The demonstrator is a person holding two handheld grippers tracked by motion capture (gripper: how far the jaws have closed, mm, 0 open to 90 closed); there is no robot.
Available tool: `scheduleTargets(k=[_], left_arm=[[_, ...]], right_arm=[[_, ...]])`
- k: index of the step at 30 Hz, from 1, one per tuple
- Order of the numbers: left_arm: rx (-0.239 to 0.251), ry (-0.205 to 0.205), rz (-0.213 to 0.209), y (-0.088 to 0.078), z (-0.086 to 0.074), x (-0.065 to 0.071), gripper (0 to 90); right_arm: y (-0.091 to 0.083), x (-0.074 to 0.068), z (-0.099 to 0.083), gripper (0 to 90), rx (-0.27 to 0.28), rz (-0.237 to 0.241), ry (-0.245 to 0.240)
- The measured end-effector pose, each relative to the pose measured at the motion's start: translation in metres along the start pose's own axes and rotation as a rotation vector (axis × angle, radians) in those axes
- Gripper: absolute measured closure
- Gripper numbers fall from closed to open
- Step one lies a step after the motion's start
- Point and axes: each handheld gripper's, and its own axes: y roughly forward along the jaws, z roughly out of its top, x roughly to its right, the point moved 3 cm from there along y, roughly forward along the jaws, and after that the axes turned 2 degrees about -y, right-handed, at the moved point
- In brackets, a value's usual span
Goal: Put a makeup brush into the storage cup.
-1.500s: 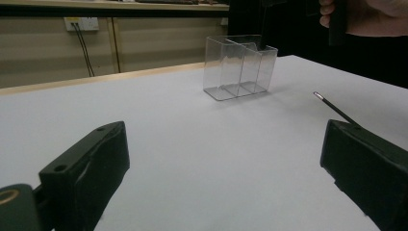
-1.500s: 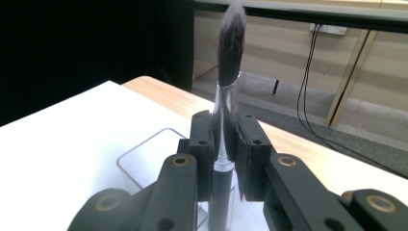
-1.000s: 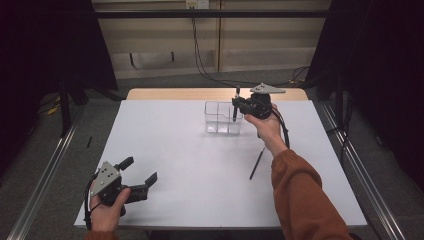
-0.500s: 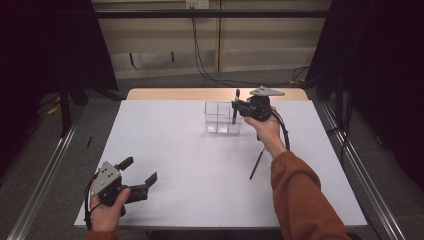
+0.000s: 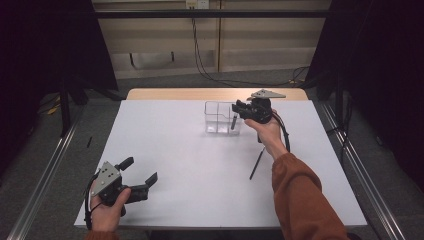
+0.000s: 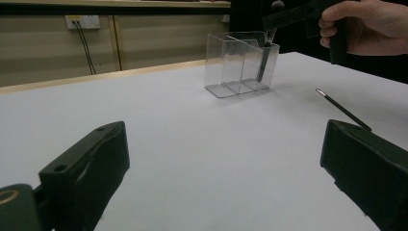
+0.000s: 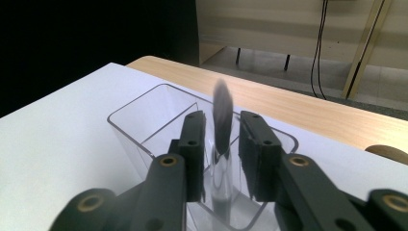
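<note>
High view: a clear divided holder (image 5: 222, 118) is standing at the far middle of the white table (image 5: 190, 165). The right gripper (image 5: 239, 110) is hovering at the holder's right end, over a dark makeup brush (image 5: 233, 121) that is standing in the rightmost compartment. A thin black pencil (image 5: 256, 164) is lying on the table nearer the person. The left gripper (image 5: 141, 177) is resting at the near left corner, jaws spread, holding nothing.

Left gripper view: both jaws are standing wide apart, with the holder (image 6: 240, 62) and the pencil (image 6: 342, 109) well beyond them.

Right gripper view: the jaws have just been opening; the brush (image 7: 222, 120) is standing between them, released, with gaps on both sides.
</note>
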Motion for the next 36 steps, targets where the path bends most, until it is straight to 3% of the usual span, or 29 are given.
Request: scheduleTargets(k=[3, 11, 17, 27, 36], left_arm=[[0.001, -0.004, 0.001, 0.000, 0.000, 0.000, 3.2], [0.002, -0.005, 0.002, 0.000, 0.000, 0.000, 3.2], [0.001, -0.001, 0.001, -0.001, 0.000, 0.000, 3.2], [0.008, -0.001, 0.005, -0.002, 0.001, 0.000, 3.2], [0.009, -0.001, 0.001, -0.002, 0.001, 0.000, 3.2]], right_arm=[[-0.001, 0.001, -0.001, 64.3, 0.000, 0.005, 0.009], [-0.009, 0.003, 0.001, 32.1, 0.010, -0.013, 0.013], [-0.017, 0.001, 0.002, 15.5, 0.033, -0.030, 0.002], [-0.034, -0.002, -0.005, 3.0, 0.044, -0.011, 0.021], [-0.046, -0.001, -0.012, 1.6, 0.064, -0.012, 0.025]])
